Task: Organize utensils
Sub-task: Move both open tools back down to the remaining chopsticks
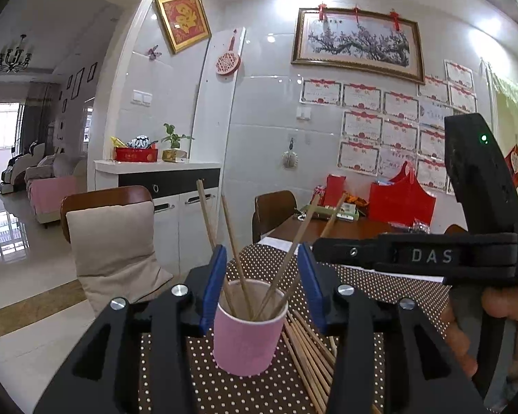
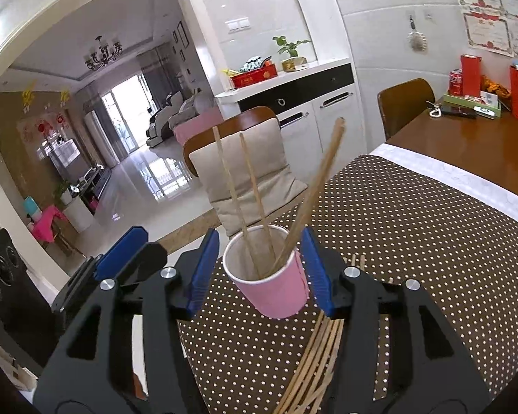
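Note:
A pink paper cup (image 1: 245, 339) stands on the brown dotted cloth (image 1: 245, 393) and holds several wooden chopsticks (image 1: 236, 258). My left gripper (image 1: 260, 286) is open, its blue pads on either side of the cup's rim. A pile of loose chopsticks (image 1: 310, 355) lies on the cloth right of the cup. In the right wrist view the cup (image 2: 276, 289) sits between the open blue pads of my right gripper (image 2: 259, 270), chopsticks (image 2: 252, 203) standing in it, loose chopsticks (image 2: 314, 365) below. The right gripper's body shows in the left view (image 1: 431, 255).
The wooden table (image 2: 466, 151) extends right, carrying a red bag (image 1: 400, 200), red boxes and a green tray (image 2: 473, 107). A cushioned chair (image 1: 114, 241) stands at the table's left edge, another chair (image 1: 274, 210) further back. A white cabinet (image 1: 176, 200) lines the wall.

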`<state>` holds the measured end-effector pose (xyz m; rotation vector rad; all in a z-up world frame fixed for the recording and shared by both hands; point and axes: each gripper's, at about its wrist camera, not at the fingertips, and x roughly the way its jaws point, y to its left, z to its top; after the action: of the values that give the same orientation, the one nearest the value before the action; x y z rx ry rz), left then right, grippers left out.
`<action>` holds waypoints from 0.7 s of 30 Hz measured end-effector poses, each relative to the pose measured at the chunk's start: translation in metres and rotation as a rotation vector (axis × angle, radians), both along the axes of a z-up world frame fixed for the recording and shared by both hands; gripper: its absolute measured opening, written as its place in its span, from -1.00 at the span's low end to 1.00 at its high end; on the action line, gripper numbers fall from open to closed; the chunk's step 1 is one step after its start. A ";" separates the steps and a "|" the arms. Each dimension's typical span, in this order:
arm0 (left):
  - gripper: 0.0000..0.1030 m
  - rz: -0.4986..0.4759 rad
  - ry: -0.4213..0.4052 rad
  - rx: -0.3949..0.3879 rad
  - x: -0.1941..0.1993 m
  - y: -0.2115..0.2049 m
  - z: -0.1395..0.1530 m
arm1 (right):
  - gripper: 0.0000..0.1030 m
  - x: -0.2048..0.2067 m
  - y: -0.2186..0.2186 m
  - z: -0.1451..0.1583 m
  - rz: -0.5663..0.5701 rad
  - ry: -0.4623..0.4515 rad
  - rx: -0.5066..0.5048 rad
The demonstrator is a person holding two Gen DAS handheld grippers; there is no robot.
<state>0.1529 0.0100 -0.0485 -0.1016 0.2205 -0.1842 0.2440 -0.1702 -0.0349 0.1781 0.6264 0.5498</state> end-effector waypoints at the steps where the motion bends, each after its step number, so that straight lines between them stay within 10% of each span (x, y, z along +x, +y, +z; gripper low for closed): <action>1: -0.17 -0.003 0.012 0.007 -0.001 -0.002 0.000 | 0.01 -0.002 -0.002 0.000 -0.005 -0.003 -0.001; 21: -0.14 -0.124 0.565 0.119 0.048 -0.055 -0.092 | 0.02 0.005 -0.080 -0.087 -0.036 0.189 -0.151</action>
<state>0.2014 -0.0451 -0.1404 -0.0194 0.8013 -0.2630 0.2494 -0.2505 -0.1214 0.0990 0.8445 0.4520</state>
